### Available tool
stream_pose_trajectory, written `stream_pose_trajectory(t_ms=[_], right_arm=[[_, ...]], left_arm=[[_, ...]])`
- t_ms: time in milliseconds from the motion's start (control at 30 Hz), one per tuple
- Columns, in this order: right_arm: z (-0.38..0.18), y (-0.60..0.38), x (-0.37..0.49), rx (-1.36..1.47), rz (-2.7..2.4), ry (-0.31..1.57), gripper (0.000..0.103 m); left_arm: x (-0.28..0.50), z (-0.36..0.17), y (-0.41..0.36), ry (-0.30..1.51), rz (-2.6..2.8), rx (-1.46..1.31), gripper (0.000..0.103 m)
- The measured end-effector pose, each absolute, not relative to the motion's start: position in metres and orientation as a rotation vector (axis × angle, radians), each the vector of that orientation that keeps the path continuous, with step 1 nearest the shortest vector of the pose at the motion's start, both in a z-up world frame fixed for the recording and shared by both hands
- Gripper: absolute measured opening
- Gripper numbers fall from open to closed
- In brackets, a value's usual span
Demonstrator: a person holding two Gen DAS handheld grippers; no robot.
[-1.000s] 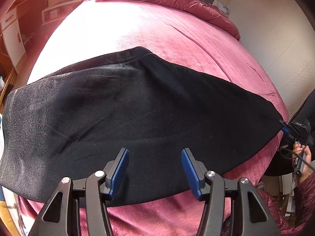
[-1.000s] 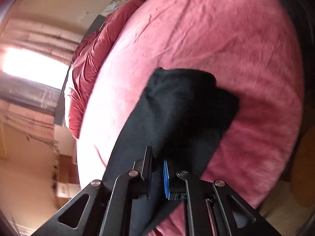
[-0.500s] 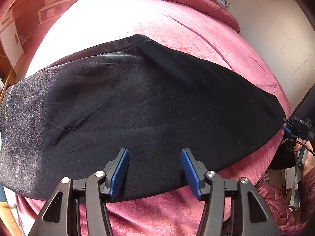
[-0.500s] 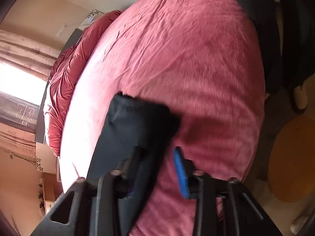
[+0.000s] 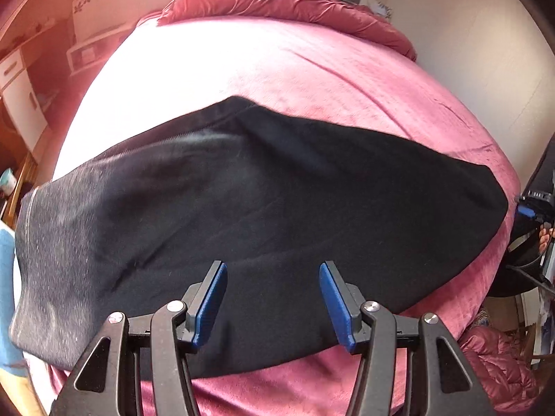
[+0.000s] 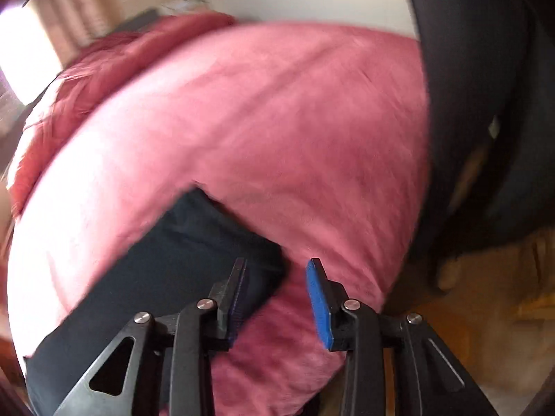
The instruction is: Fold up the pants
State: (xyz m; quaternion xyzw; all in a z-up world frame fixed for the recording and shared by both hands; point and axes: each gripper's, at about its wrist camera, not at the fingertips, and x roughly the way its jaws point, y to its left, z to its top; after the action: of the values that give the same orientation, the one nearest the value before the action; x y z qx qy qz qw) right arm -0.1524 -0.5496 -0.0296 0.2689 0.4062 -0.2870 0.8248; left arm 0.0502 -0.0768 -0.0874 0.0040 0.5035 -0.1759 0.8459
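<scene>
The black pants (image 5: 263,208) lie flat across the pink bed (image 5: 277,79), folded lengthwise, waistband at the left. My left gripper (image 5: 273,300) is open and empty, hovering over the near edge of the pants. My right gripper (image 6: 275,303) is open and empty at the leg end of the pants (image 6: 180,263); its left finger is over the black cloth, its right finger over the pink cover. The right gripper's body also shows at the far right of the left wrist view (image 5: 534,204), beside the leg end.
A crumpled red duvet (image 5: 298,3) lies at the head of the bed. A white cabinet (image 5: 20,97) stands at the left. A wall runs along the bed's right side. A dark chair (image 6: 485,104) stands off the bed corner, over an orange floor.
My right gripper has let go of the leg end, which now lies flat on the bed, and has drawn back and swung. My left gripper stayed open and pulled back slightly.
</scene>
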Motion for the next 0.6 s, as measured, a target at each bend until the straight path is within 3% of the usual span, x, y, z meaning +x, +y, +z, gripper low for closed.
stream_pose_trajectory(t_ms=[67,233,467,500,533,567,600], right_arm=[[-0.021,-0.523,-0.118,0.497,-0.405,0.895,0.037],[-0.025,-0.456,-0.039,0.208,-0.046,1.048,0.059],[-0.064,-0.387,0.026,-0.22,0.184,1.291,0.061],[-0.073,-0.386,0.028,-0.257,0.205,1.322,0.058],[-0.081,-0.382,0.032,-0.303,0.217,1.36,0.048],[-0.089,-0.379,0.034,-0.33,0.227,1.393,0.038],[-0.093,-0.377,0.035,-0.349,0.234,1.411,0.02]], left_arm=[[0.054,-0.086,-0.082,1.051,-0.389,0.002,0.056],[0.064,-0.096,-0.094,1.078,-0.431,0.023,0.056],[0.07,-0.109,-0.108,1.099,-0.449,0.039,0.057],[0.071,-0.111,-0.108,1.103,-0.444,0.04,0.057],[0.072,-0.113,-0.108,1.109,-0.443,0.039,0.057],[0.073,-0.115,-0.11,1.113,-0.44,0.037,0.057],[0.064,-0.112,-0.111,1.115,-0.434,0.035,0.057]])
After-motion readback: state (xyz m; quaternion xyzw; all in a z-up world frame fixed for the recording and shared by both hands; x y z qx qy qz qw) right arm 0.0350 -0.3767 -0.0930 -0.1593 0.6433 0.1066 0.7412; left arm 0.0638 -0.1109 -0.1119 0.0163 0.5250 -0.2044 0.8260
